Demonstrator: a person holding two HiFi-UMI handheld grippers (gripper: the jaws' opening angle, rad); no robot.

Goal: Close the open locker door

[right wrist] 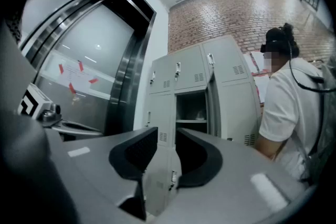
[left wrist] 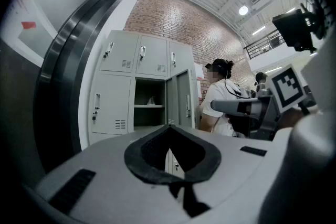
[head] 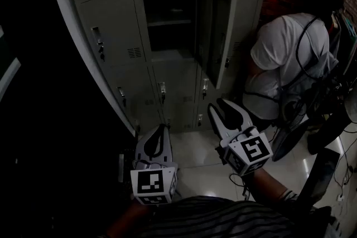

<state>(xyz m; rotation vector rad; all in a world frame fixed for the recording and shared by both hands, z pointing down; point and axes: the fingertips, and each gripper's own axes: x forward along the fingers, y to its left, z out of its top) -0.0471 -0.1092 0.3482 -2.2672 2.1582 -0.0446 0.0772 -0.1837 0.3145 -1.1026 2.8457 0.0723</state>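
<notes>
Door: we find the locker door [head: 215, 36] standing open, hinged on the right of its compartment [head: 167, 19], far ahead of us.
Left gripper [head: 162, 128]: fingers closed tip to tip, empty; low and near, well apart from the door.
Right gripper [head: 218, 104]: fingers narrowly apart, nothing between; below the door, not touching.
Bystander: person [head: 284, 58] in white, right of the lockers [head: 111, 36].
</notes>
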